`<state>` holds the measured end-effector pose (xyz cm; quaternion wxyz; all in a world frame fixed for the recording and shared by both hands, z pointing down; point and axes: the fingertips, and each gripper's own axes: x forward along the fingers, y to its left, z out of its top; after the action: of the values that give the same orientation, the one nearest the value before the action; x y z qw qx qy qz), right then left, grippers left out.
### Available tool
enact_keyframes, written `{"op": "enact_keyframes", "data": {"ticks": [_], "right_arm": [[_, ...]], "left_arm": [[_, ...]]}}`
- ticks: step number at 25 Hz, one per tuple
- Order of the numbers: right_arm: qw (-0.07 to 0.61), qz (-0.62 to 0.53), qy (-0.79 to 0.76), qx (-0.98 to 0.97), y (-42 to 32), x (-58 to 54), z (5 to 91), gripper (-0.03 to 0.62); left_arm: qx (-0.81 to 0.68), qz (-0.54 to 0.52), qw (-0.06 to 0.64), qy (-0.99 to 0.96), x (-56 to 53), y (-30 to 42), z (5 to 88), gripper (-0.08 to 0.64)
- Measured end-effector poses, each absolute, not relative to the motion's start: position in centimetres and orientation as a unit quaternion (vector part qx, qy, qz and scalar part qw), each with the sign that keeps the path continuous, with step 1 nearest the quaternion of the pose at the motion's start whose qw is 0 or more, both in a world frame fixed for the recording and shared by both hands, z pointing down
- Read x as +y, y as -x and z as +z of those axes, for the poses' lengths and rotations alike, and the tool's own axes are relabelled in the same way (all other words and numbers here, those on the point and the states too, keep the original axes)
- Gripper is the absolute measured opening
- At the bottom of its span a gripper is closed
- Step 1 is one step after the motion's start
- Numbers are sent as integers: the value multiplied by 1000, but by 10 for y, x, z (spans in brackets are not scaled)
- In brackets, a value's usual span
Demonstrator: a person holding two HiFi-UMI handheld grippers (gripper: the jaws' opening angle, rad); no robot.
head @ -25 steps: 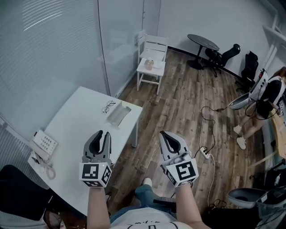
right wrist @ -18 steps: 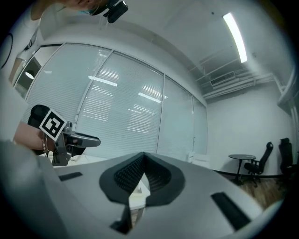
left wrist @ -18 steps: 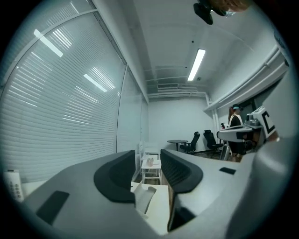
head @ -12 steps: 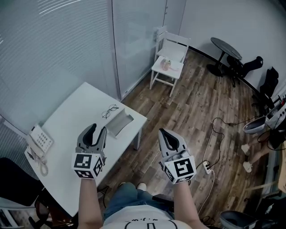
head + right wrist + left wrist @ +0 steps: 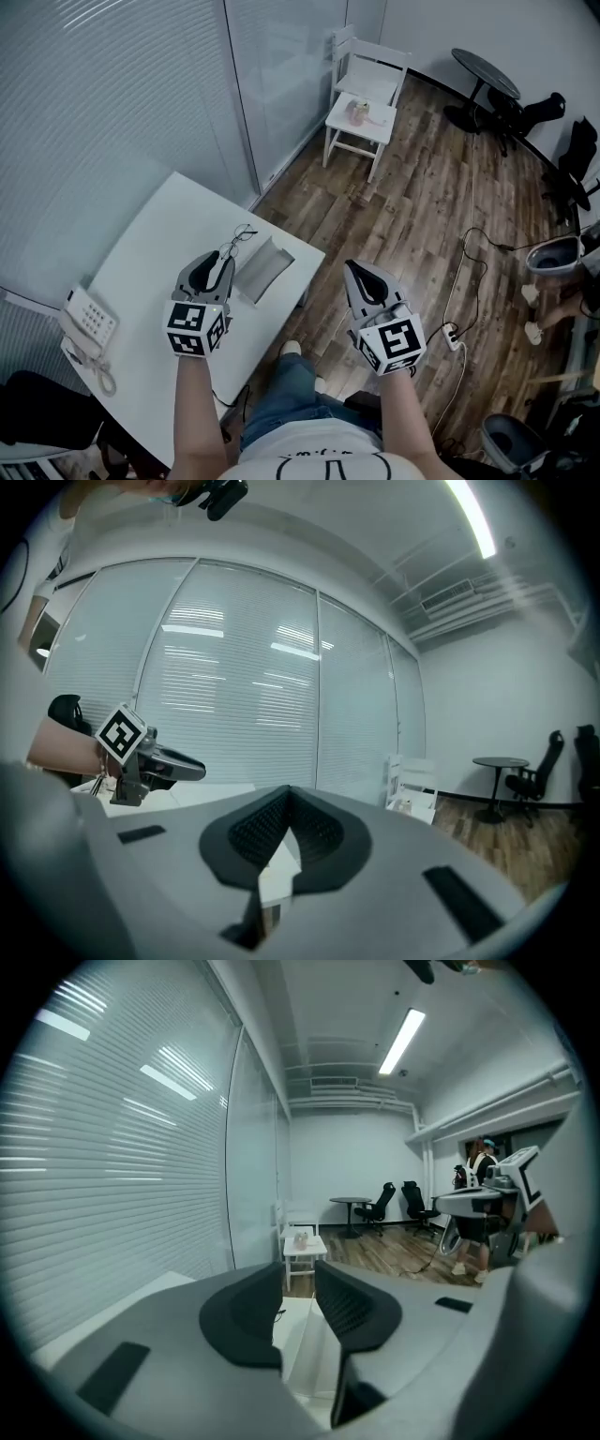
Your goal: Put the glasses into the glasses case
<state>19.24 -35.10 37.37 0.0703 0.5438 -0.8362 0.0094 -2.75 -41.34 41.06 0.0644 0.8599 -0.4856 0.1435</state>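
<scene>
The thin-framed glasses (image 5: pixel 240 233) lie on the white table (image 5: pixel 150 281), near its far right corner. Just to their right the pale glasses case (image 5: pixel 260 270) lies open. My left gripper (image 5: pixel 217 260) hovers over the table just short of the glasses and beside the case. Its jaws are closing, with a gap and nothing between them. The left gripper view looks between the jaws (image 5: pixel 298 1275) at the glasses (image 5: pixel 277 1315) and the case (image 5: pixel 312 1354). My right gripper (image 5: pixel 362 272) hangs over the wood floor right of the table, shut and empty (image 5: pixel 286 795).
A white desk phone (image 5: pixel 88 321) sits at the table's near left. A dark chair (image 5: pixel 37 412) stands below it. On the wood floor are a white chair (image 5: pixel 367 105), a round black table (image 5: pixel 483 78), office chairs and a power strip with cable (image 5: pixel 456 337).
Both grippers have come closer to the table; the left one now sits beside the case and glasses. The left jaws spread wide half a second ago and are narrower now.
</scene>
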Motion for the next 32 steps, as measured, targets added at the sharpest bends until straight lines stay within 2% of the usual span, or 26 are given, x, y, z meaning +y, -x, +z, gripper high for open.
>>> {"op": "enact_keyframes", "data": {"ticks": [7, 13, 19, 26, 28, 32], "right_arm": [[60, 94, -547, -830, -187, -421, 418, 11], [97, 135, -542, -823, -182, -457, 464, 11], [127, 158, -529, -824, -170, -478, 502, 11], [149, 169, -526, -820, -172, -484, 519, 10], [153, 167, -524, -821, -172, -485, 520, 11], [154, 156, -519, -826, -170, -485, 511, 11]], "left_arm": [[-420, 235, 112, -869, -487, 31, 480, 117], [-385, 300, 158, -858, -526, 33, 546, 112], [-359, 346, 163, -851, -543, 35, 592, 103], [-356, 342, 198, -847, -551, 31, 604, 86], [-361, 340, 208, -843, -552, 32, 605, 35], [-370, 332, 211, -842, -550, 33, 597, 23]]}}
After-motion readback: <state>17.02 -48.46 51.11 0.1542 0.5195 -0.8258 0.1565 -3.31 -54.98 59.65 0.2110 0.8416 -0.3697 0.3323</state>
